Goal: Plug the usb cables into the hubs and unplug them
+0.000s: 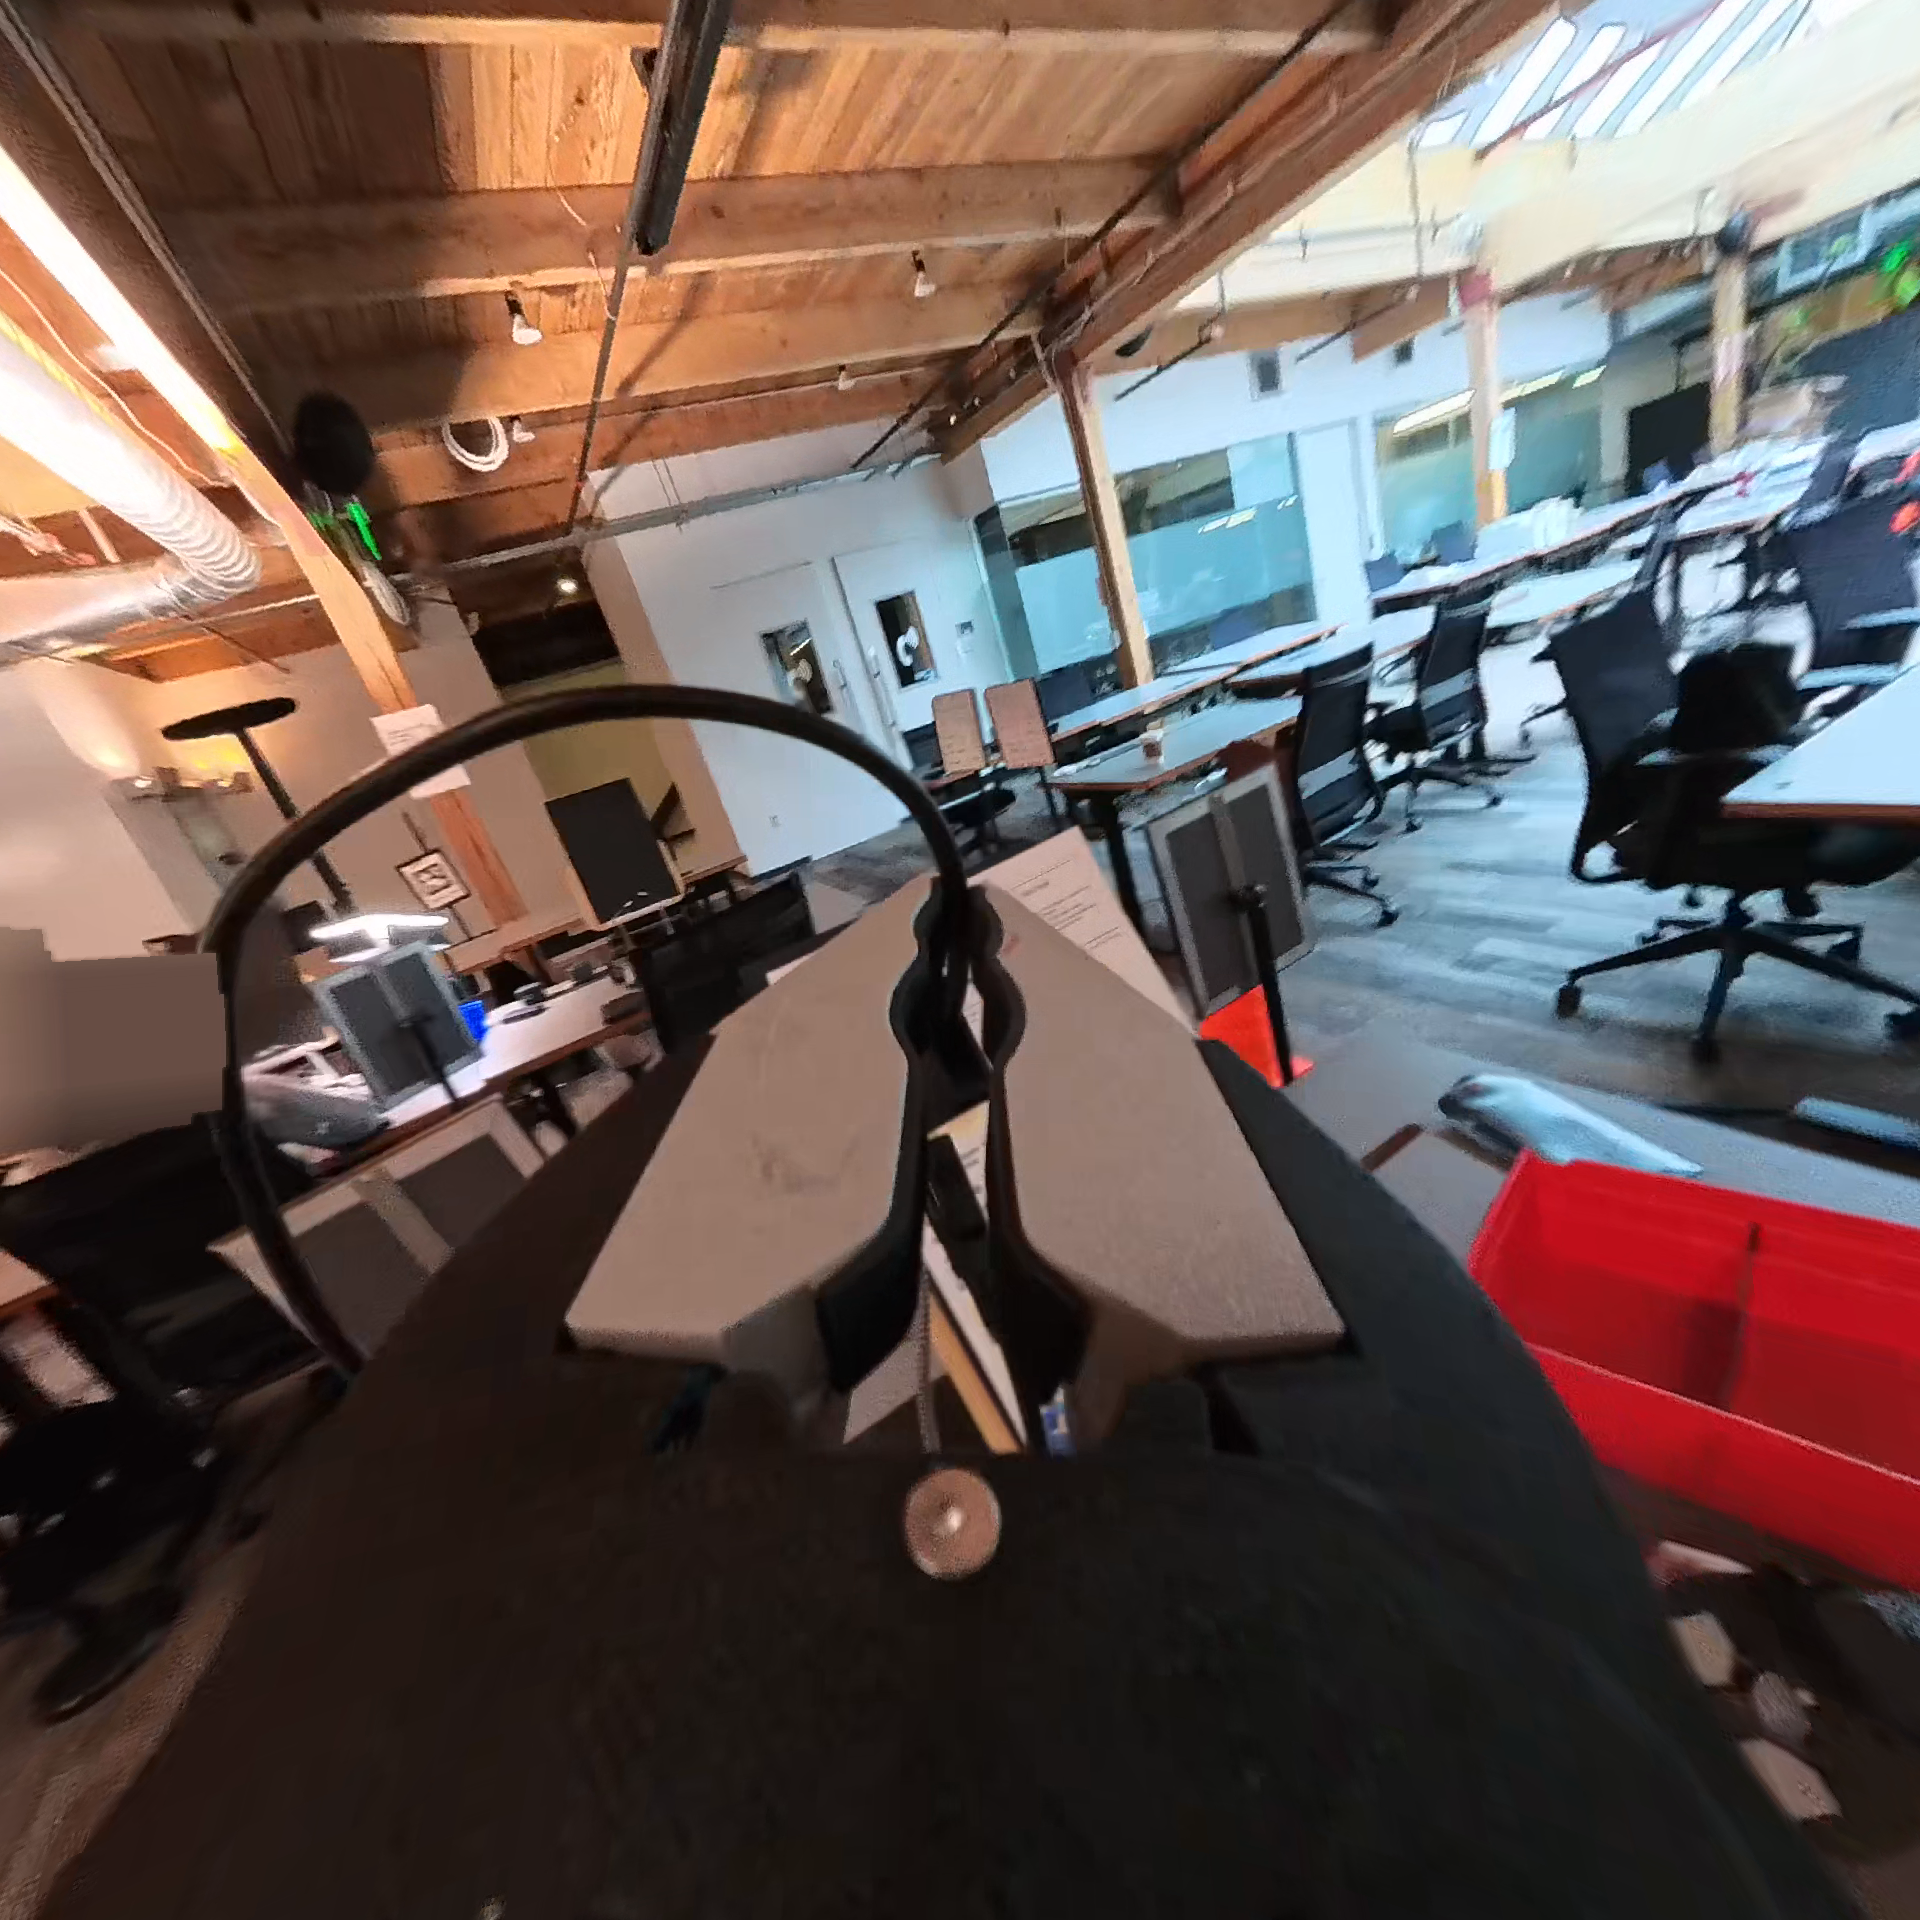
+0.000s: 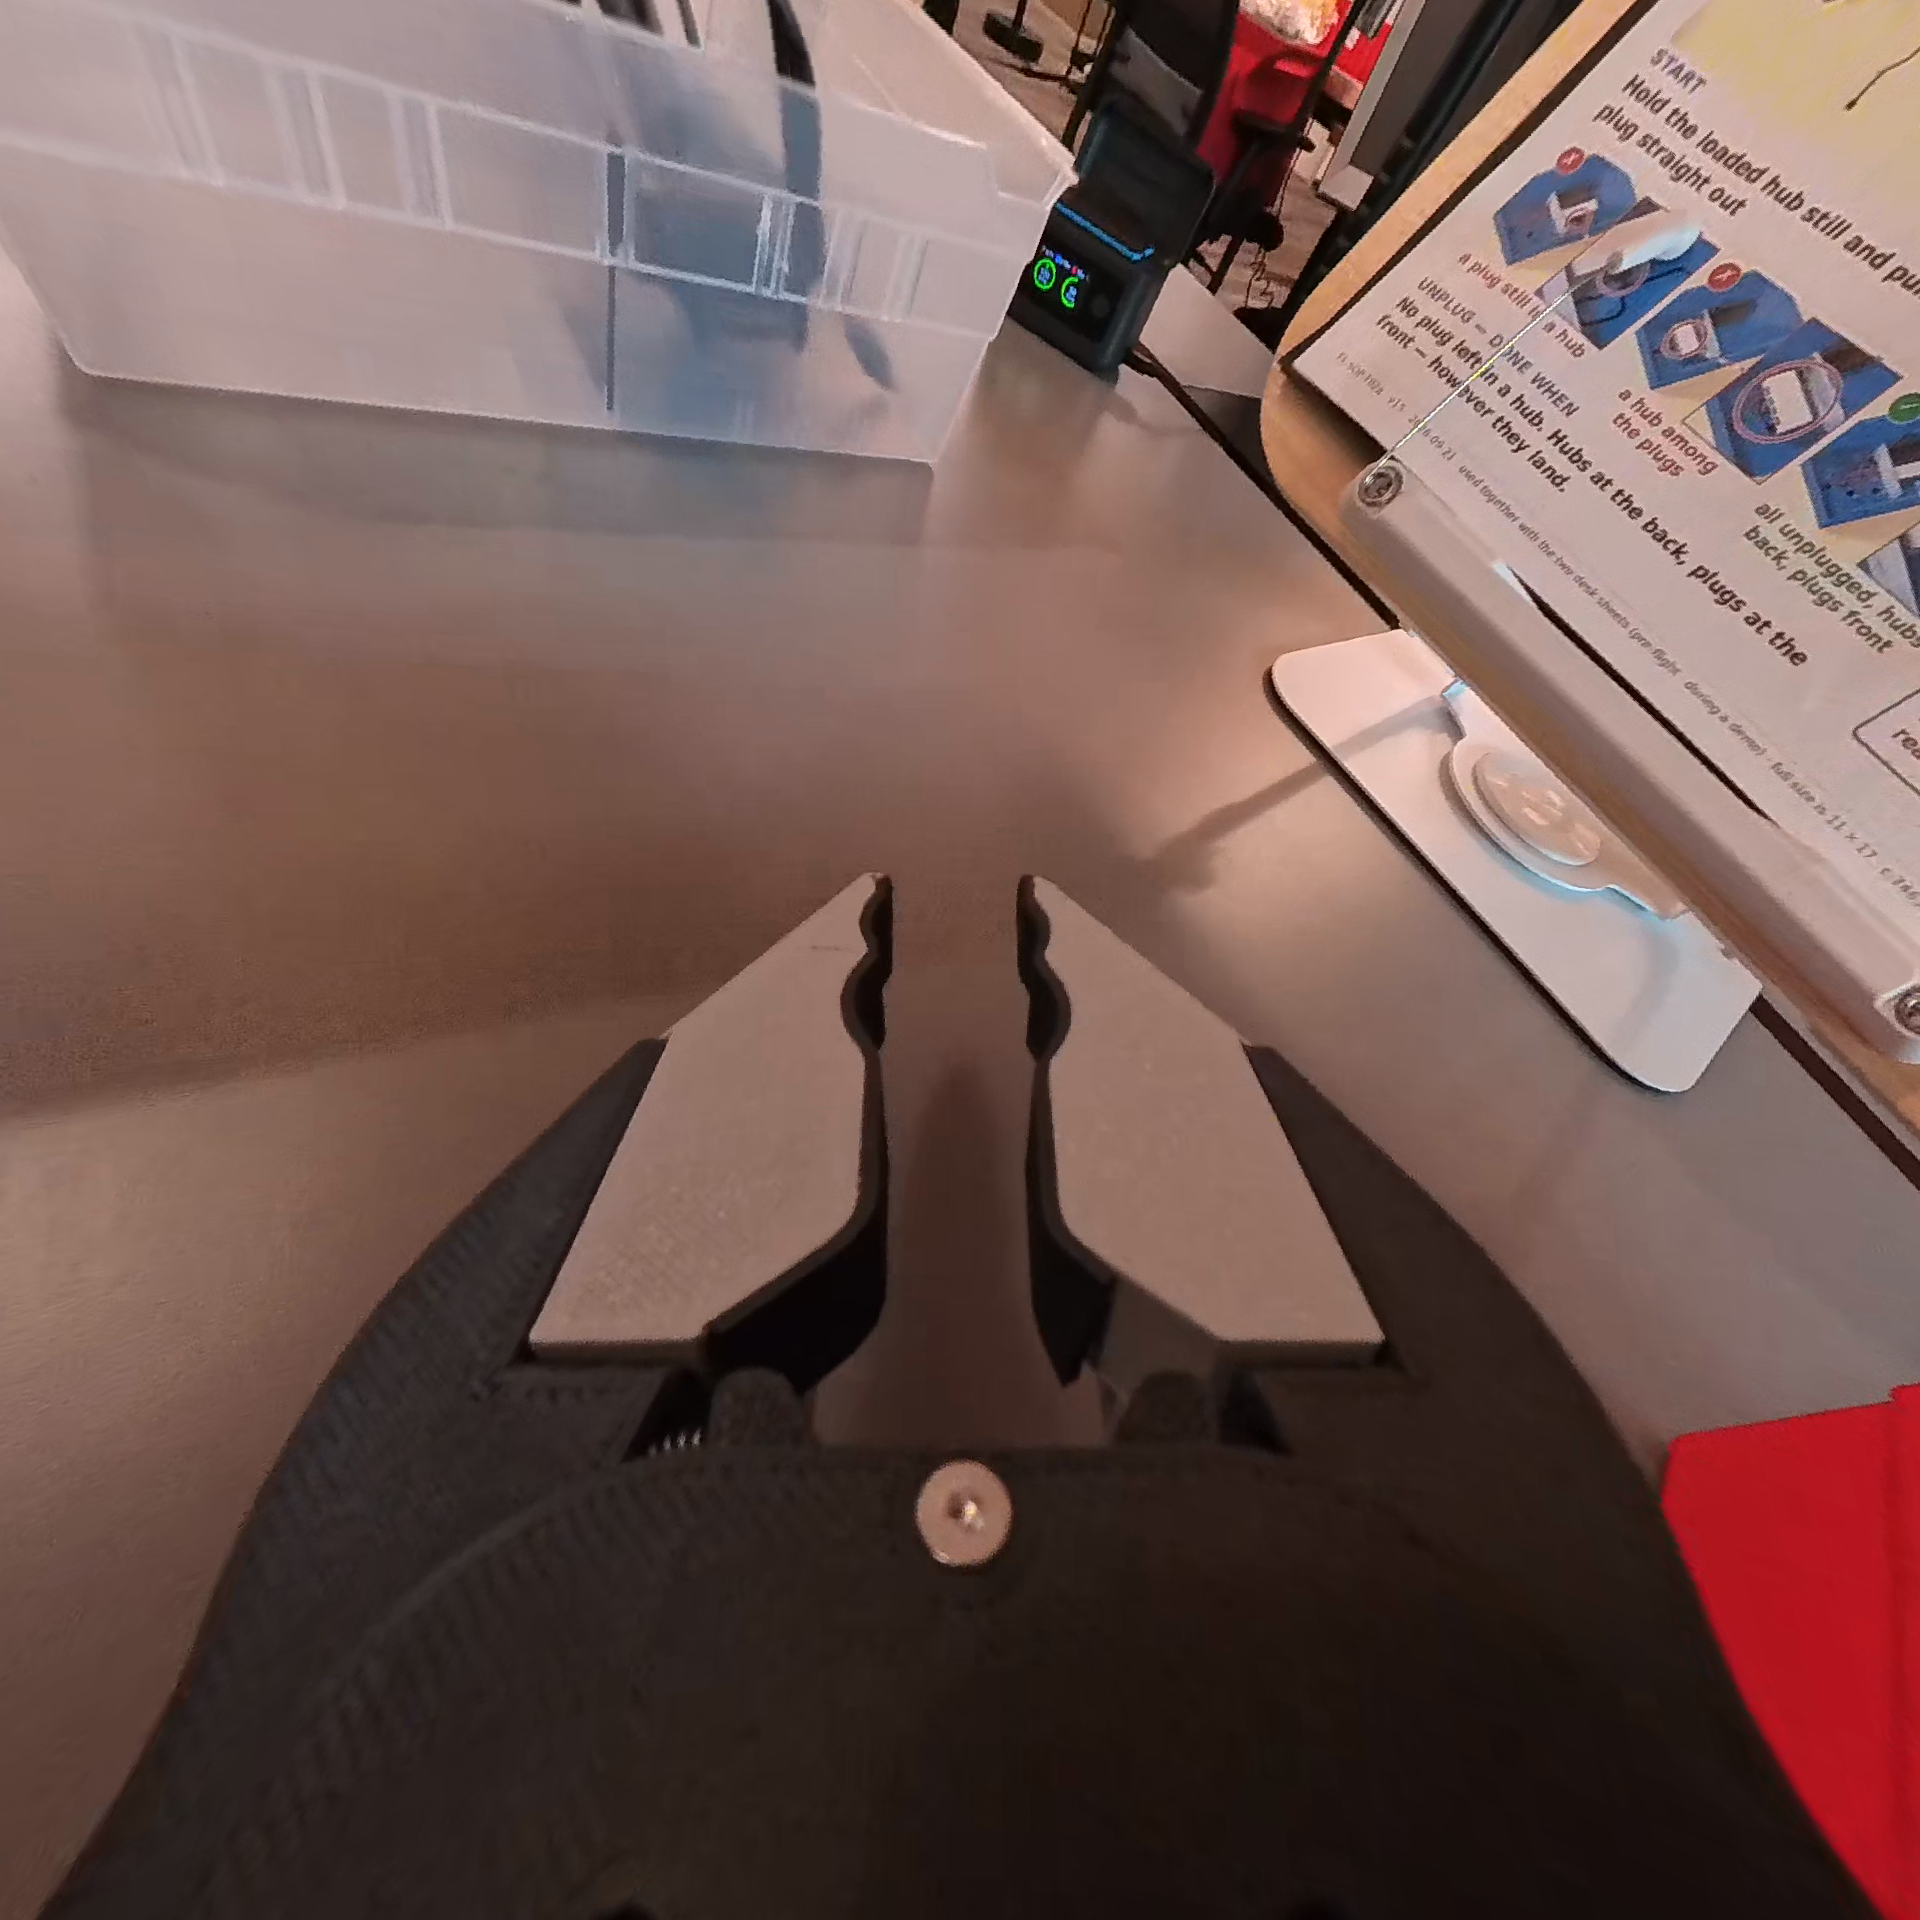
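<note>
My left gripper (image 1: pixel 954 935) was raised off the table, its jaws clamped on a black cable (image 1: pixel 582 727) that looped out from the tips toward 10 o'clock and down past the left side. A red bin (image 1: pixel 1704 1309) sat at 4 o'clock. My right gripper (image 2: pixel 954 914) hung over the bare table (image 2: pixel 468 779), jaws apart, holding nothing. A clear bin (image 2: pixel 499 239) lay at 11 o'clock, an instruction sheet (image 2: pixel 1704 343) at 2 o'clock.
</note>
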A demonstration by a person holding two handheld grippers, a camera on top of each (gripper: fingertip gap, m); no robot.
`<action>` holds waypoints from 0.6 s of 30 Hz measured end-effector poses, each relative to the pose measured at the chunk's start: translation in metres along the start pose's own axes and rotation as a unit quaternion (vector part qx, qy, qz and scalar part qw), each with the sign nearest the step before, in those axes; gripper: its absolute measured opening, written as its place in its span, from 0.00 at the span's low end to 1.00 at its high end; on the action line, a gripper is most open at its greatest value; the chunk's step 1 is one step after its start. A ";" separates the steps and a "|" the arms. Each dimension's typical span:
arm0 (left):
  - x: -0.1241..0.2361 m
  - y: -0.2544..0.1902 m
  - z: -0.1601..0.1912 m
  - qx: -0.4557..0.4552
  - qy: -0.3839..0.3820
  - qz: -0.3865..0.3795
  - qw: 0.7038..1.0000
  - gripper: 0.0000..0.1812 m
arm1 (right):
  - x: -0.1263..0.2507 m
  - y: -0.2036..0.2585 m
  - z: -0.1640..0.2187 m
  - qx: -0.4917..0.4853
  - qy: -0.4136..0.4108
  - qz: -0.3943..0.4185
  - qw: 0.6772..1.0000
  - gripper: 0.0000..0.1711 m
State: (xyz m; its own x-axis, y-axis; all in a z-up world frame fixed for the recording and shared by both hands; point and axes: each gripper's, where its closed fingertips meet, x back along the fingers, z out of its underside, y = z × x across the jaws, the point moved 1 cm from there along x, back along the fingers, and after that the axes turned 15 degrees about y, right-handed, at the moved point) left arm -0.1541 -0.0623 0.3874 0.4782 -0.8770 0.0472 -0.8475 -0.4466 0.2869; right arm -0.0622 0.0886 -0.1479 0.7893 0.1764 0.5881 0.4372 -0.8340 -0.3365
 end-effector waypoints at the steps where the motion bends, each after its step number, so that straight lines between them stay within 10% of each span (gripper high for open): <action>1: -0.003 0.001 -0.006 -0.010 0.012 -0.018 1.000 0.00 | 0.001 -0.001 -0.001 -0.001 -0.003 0.001 1.000 0.12; 7: -0.037 0.033 0.015 0.011 0.173 -0.120 0.978 0.00 | 0.004 -0.005 -0.002 0.000 -0.004 0.015 1.000 0.12; 12: -0.014 0.015 -0.007 0.000 0.070 -0.133 0.989 0.00 | 0.011 -0.005 -0.008 -0.008 -0.021 0.011 1.000 0.12; 15: -0.035 -0.008 0.035 0.077 0.125 0.010 0.989 0.00 | 0.012 -0.002 -0.009 -0.012 -0.023 -0.003 1.000 0.16; 18: -0.054 -0.065 0.098 -0.029 0.213 0.051 0.975 0.01 | 0.017 0.001 -0.015 -0.025 -0.041 -0.027 0.998 0.20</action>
State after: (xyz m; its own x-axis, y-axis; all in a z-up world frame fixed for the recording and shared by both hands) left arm -0.1477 -0.0037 0.2722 0.4557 -0.7572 0.4680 -0.8867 -0.3401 0.3130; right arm -0.0549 0.0831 -0.1273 0.7989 0.2618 0.5415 0.4593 -0.8468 -0.2683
